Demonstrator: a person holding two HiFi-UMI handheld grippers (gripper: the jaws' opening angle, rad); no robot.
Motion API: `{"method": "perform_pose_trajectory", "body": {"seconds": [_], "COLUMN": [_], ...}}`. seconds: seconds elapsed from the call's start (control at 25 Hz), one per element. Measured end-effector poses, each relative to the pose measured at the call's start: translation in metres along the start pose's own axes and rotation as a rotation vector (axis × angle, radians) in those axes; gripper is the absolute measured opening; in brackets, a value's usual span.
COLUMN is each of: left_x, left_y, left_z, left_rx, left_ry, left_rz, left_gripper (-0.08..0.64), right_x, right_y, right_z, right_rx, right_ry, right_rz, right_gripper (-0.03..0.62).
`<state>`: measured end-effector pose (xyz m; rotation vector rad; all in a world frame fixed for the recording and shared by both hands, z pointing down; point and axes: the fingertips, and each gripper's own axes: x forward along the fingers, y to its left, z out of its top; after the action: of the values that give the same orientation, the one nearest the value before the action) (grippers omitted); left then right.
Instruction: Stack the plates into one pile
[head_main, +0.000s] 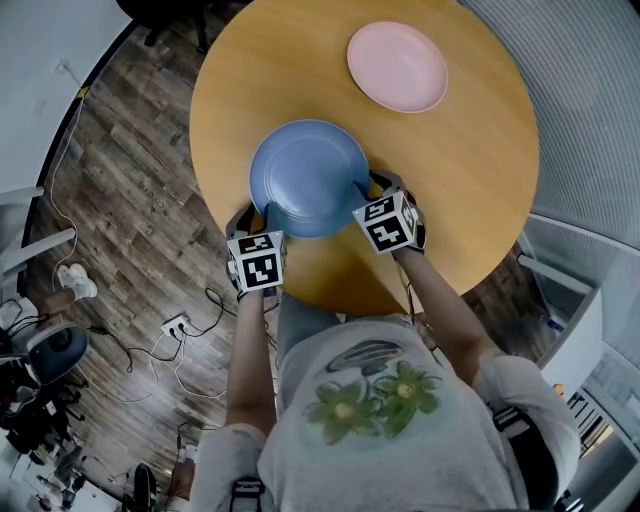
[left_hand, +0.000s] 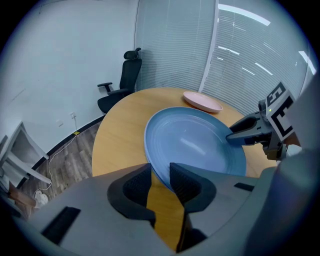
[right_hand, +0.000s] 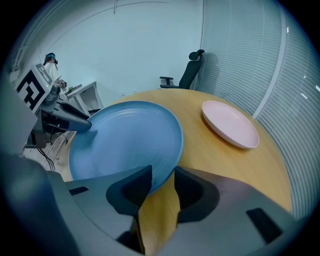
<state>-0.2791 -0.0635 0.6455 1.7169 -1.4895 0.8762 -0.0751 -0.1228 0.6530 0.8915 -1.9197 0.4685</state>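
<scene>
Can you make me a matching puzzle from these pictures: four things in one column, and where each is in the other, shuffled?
Things
1. blue plate
2. pink plate
3. black office chair
4. left gripper

Places
A. on the floor beyond the table
B. clamped on the blue plate's rim, head view's left
C. alone at the table's far side
D. held by jaws at two sides

Pairs: 1-D, 2-C, 3-A, 4-B

Glossy blue plate (head_main: 308, 178), smooth wood-look table (head_main: 470, 150)
</scene>
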Motion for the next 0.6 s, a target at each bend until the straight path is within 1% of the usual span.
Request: {"method": "perform_pose_trajectory", "body": {"seconds": [0.28,0.4,0.48,0.6], "left_x": [0.001,-0.002,-0.006,-0.013], "left_y": [0.003,0.007,0.008,0.007], "left_z": [-0.001,0.003,0.008,0.014], "left_rx": [0.000,0.010,0.017,0.020], "left_ry": [-0.001,-0.015,-0.035,-0.061], "left_rz": [0.009,0.034,0.054,0.067], "left_gripper": [0.121,0.123,0.123,0.123], "right_x": [0.002,0.000,-0.005,-0.018], "right_y": [0.003,0.004,0.002,0.000], "right_z": [0.000,0.002,0.003,0.008], "right_rx": [-0.022,-0.015,-0.008,0.002], "right_ry": [0.001,0.003,-0.014,-0.070], "right_rz": [0.015,0.028,0.030,0.031], "right_gripper": [0.138,0.141,0.141,0.141]}}
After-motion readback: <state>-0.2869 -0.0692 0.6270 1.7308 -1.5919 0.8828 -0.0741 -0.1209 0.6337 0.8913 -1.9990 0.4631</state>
